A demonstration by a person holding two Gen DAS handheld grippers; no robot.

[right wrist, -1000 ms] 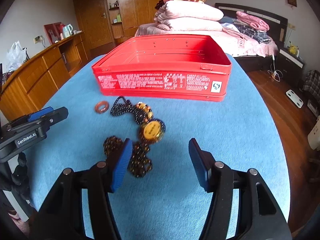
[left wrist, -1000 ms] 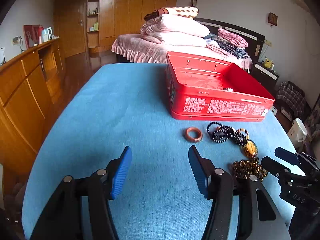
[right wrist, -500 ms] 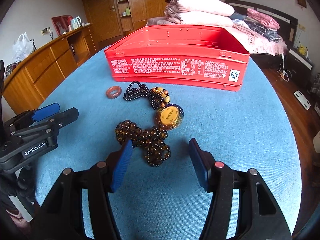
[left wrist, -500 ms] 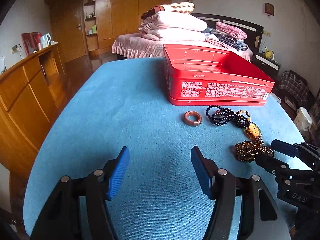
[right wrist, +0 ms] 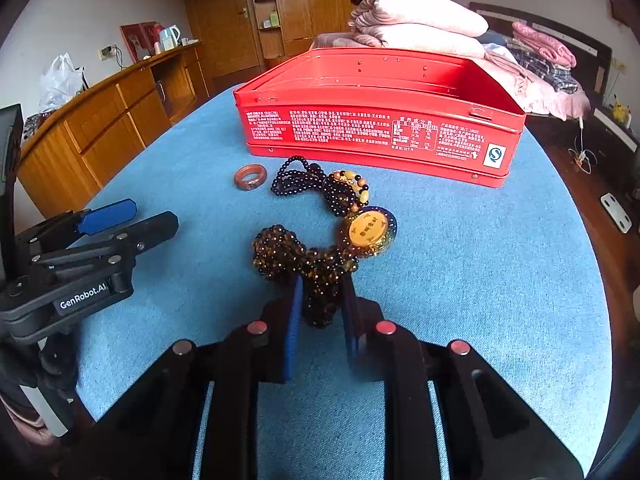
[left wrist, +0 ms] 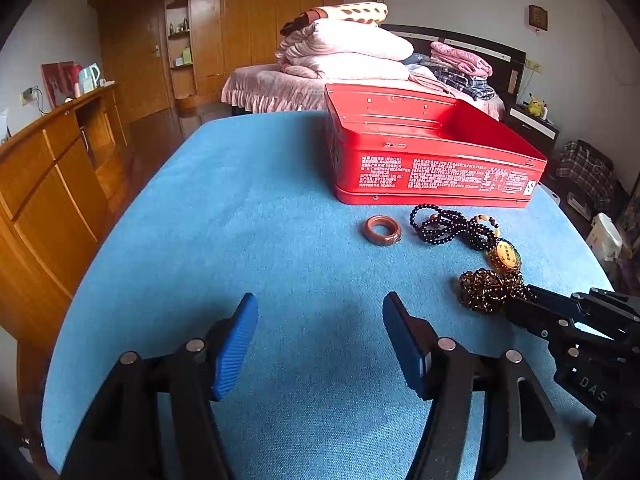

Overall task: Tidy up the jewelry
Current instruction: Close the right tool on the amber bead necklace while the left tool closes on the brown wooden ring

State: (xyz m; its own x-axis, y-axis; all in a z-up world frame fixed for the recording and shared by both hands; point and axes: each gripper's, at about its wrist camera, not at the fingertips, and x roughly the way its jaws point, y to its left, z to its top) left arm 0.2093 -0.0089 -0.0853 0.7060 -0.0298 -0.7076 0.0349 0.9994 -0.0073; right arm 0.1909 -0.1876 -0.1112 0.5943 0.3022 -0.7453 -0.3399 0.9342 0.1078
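On the blue counter [right wrist: 460, 240], the open red tin [right wrist: 380, 132] fills the upper frame. Centre frame, my right claw [right wrist: 320, 304] has just snapped together, pinching the amber bead strand [right wrist: 288, 256], ready for lifting. My left claw [left wrist: 316, 320], lower centre, stays spread, empty.

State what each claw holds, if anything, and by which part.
The right claw has just closed on the brown bead necklace, gripping its near end. The left claw is open and holds nothing.
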